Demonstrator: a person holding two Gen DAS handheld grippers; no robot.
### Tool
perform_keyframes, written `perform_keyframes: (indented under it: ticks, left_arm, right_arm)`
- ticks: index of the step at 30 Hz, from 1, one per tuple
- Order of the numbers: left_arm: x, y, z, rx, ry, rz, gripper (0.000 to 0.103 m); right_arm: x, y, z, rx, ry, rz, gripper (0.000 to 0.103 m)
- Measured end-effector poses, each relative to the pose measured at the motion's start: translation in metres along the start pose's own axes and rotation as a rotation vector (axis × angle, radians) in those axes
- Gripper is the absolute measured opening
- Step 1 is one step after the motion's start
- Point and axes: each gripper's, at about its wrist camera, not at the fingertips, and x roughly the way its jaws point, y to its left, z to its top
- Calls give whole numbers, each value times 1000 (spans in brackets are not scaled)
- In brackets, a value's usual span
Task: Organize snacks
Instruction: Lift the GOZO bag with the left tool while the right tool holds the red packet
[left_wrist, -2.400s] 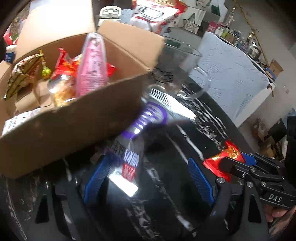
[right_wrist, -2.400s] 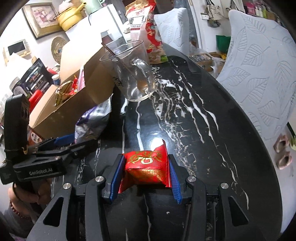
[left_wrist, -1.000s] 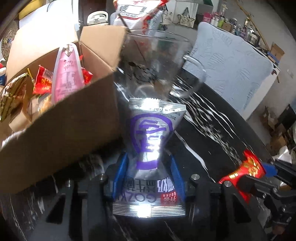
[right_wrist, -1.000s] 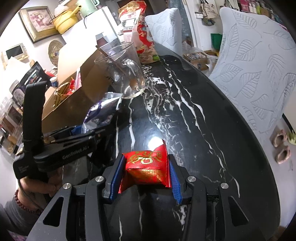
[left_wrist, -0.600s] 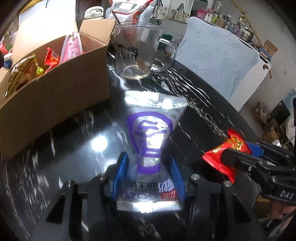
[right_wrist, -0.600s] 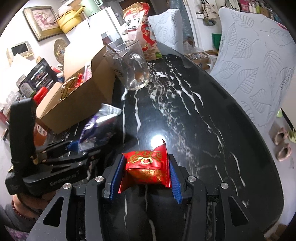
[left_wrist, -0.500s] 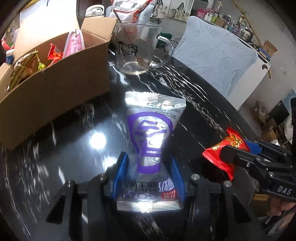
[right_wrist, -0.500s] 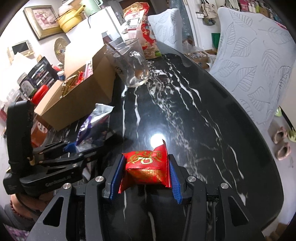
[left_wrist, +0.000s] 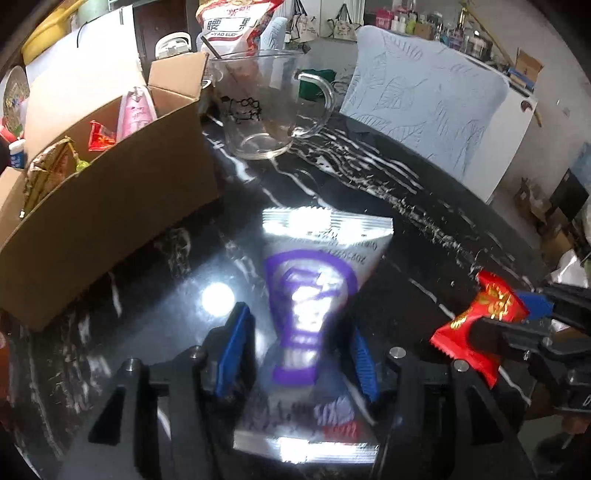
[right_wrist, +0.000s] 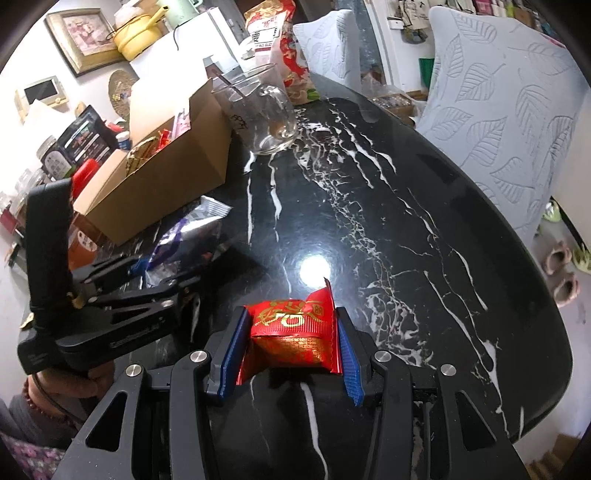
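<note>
Two grippers were in play, each with a snack between blue pads. Left gripper (left_wrist: 297, 349): its jaws had just been opening, and the silver foil packet with purple print (left_wrist: 314, 291) sat between them, blurred; a gap showed at the left pad, so it looked released or nearly so, slumping toward the black white-veined marble table (right_wrist: 388, 221). Right gripper (right_wrist: 290, 347): narrow, pads clamped on the small red-and-gold foil candy packet (right_wrist: 291, 328), held just above the table.

Beyond the left gripper stood the open brown cardboard box (left_wrist: 110, 206), already holding a pink pouch, red wrappers and a gold-wrapped item. Just beside its far corner stood a clear glass mug (left_wrist: 266, 110) with a spoon inside. A large red-and-white snack bag (right_wrist: 273, 37) stood behind it.

Risks, as judged: the silver packet seemed to be let go on the table rather than in the box, so it would stay unsorted and might slide on the glossy stone. Carrying the red packet to the box passes close to the mug; a careless swing could knock it. Slick foil could also slip from the narrow grip.
</note>
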Motion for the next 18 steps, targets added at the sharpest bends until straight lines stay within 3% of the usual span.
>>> perform_keyframes:
  ticks: [2,4,10,18]
  left_arm:
    - [0,3,1,-17,-9,-8,52]
    - [-2,4,2,-28,-9,-7,33]
    - [-10,8,-1,-59,5,-65,32]
    - [-34,20,-17,-111,-12,-68,32]
  right_arm:
    - [0,0,0,1,0,-4,45]
    - [0,0,-1,4,0,-6,45]
    - [2,2,-1,8,-7,1,45]
    - [3,22,3,-34,-22,30,45]
